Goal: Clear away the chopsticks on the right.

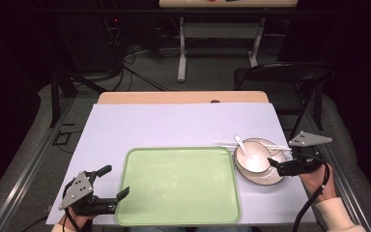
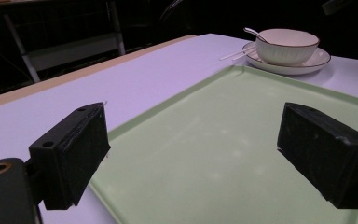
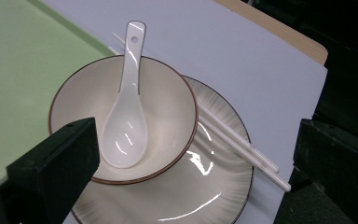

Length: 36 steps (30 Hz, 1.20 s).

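A pale green tray [image 1: 178,186] lies empty at the table's front middle. Right of it a cream bowl [image 1: 255,157] with a brown rim sits on a matching plate [image 1: 265,181]. In the bowl rests a white spoon [image 3: 126,126], its handle over the far rim. White chopsticks [image 3: 242,149] lie across the plate behind the bowl. My left gripper [image 1: 117,180] is open at the tray's front left corner, its jaws either side of the tray's edge [image 2: 135,119]. My right gripper [image 1: 276,166] is open at the plate's right side, with the bowl [image 3: 168,107] between and beyond its jaws.
A lavender sheet [image 1: 174,125] covers the table; a wooden strip [image 1: 183,97] shows at the far edge. Behind the table's right corner stands a black folding chair [image 1: 282,75]. Another table's white legs [image 1: 181,53] and cables are on the floor farther back.
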Tool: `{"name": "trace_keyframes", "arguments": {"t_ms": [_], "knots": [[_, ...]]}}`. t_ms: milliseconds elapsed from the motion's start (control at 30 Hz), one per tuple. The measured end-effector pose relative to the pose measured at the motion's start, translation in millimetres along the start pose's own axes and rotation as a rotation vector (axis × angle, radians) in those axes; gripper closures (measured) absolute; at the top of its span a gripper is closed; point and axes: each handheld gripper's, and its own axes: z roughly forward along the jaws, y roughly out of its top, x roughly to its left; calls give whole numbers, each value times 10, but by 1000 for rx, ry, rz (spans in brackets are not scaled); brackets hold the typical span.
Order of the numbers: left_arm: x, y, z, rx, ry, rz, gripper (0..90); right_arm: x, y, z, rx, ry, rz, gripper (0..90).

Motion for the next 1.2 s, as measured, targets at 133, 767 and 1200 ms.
{"name": "trace_keyframes", "arguments": {"t_ms": [133,767,1200], "knots": [[-2,0,3,1,-2,0,87,-152,66,61,22,-14,8,0],[2,-2,3,2,-8,0,87,-525,390,540,184,40,-17,160],[7,-5,2,1,-9,-3,86,-562,390,1016,383,135,-98,560]]}}
